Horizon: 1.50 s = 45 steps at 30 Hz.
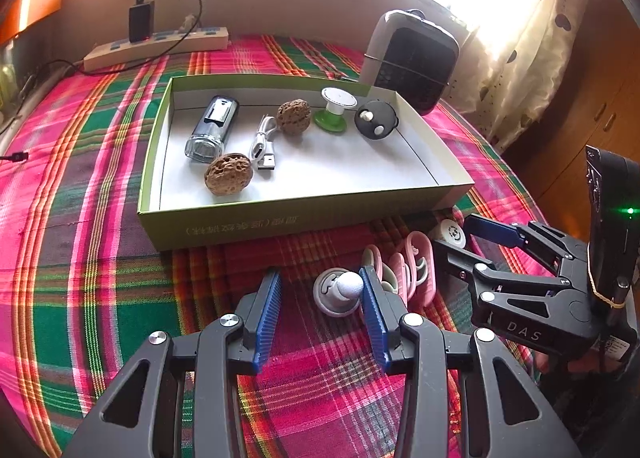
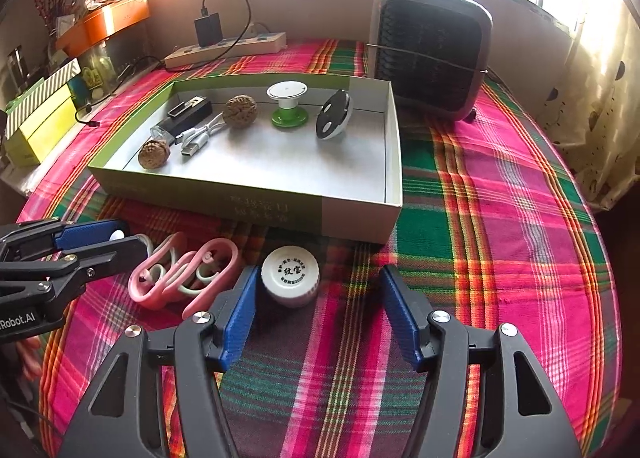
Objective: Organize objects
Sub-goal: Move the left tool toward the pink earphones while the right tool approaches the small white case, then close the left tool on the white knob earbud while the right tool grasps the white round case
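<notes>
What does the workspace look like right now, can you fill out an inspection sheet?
Surface: plaid cloth covers the table.
Job's things: open box holds a clear bottle, two walnuts, a white USB cable, a green-and-white spool and a black round gadget. Outside, in front of it: white jar, pink clips, white knob.
Clutter: nothing seen.
Grippers: left gripper open, the knob beside its right pad; right gripper open, the jar against its left pad.
Cables: black charger lead plugged into the power strip.
Surroundings: fan heater, curtain, bright window.
</notes>
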### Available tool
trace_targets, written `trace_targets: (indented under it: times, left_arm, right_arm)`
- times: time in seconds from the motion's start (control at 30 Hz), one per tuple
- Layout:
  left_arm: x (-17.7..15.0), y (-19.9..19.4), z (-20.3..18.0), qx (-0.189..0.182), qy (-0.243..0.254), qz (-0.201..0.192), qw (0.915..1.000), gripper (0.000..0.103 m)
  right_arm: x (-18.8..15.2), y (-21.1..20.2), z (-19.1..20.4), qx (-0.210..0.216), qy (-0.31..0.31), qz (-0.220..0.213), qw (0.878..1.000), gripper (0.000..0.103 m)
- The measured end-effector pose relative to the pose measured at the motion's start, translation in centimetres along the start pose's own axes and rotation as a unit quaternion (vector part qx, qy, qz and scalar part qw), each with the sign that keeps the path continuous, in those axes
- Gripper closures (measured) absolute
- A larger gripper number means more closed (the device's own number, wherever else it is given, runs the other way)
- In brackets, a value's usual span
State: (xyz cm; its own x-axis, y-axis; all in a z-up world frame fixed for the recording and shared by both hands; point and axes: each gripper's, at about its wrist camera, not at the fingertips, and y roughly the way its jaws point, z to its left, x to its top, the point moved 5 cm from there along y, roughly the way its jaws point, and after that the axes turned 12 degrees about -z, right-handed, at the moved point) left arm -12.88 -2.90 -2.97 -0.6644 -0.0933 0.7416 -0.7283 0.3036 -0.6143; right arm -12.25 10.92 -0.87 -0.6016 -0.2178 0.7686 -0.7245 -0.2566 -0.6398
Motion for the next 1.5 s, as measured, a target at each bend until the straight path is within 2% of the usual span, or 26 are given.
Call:
trace_targets:
  times: [0.33,0.9,1.3,1.4,1.5]
  left_arm:
    - [0.3,0.4,-0.3,0.013,0.019,-0.002,0.9997,0.064]
    - [0.0,-0.2,0.2,0.027,0.020,-0.001,0.9994,0.064]
    - [0.0,0.2,-0.6,0.038,0.044,0.002,0.9983,0.064]
    - [0.0,0.1,-0.5,0.036,0.041,0.001,0.9985,0.066]
    - [0.0,0.1,-0.4,0.031,0.036,0.001,0.9989,0.072]
  right_arm:
    - [0.2,0.2,-0.5,-0.010,-0.002,0.000,1.000,0.042]
    - [0.2,0.1,-0.9,-0.023,-0.001,-0.001,1.000,0.042]
    - [0.2,0.0,-1.1,-0.032,0.003,-0.002,0.999,0.042]
    - [0.2,0.0,-1.2,-0.032,0.005,-0.002,0.999,0.042]
    - [0.3,-0.1,-1.1,-0.029,0.004,-0.003,1.000,0.046]
